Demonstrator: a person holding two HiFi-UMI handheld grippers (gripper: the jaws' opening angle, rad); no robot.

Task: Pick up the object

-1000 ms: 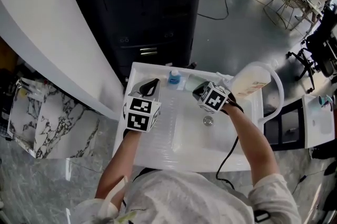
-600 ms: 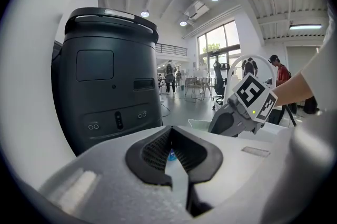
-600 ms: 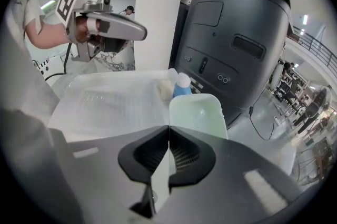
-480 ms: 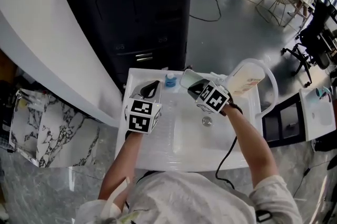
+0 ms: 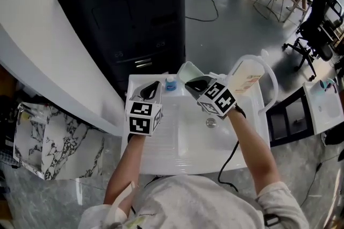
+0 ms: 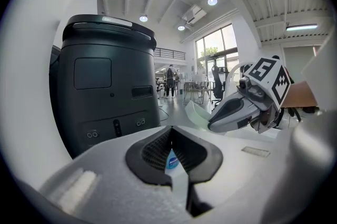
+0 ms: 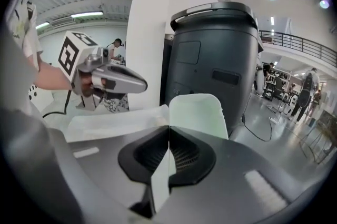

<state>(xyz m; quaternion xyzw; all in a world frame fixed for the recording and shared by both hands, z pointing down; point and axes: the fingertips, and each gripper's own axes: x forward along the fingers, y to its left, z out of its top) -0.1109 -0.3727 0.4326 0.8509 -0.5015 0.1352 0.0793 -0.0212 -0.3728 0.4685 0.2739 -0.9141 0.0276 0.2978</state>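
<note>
A pale green see-through cup (image 5: 189,71) hangs above the back edge of the white sink (image 5: 161,154). My right gripper (image 5: 196,84) is shut on its rim. In the right gripper view the cup's wall (image 7: 199,113) stands up just beyond the closed jaws of the right gripper (image 7: 169,134). My left gripper (image 5: 152,89) hovers over the sink's left back corner with its jaws together and nothing in them. In the left gripper view the left gripper (image 6: 171,134) looks toward a small blue-capped bottle (image 6: 172,161), with the cup (image 6: 196,112) to the right.
The blue-capped bottle (image 5: 171,83) stands on the sink's back ledge. A large pale jug (image 5: 248,78) with a looped handle is at the back right. The drain (image 5: 210,122) lies in the basin. A tall black cabinet (image 5: 145,13) rises behind the sink.
My right gripper has risen and tilted upward, lifting the cup off the sink's back ledge. The left gripper has barely moved.
</note>
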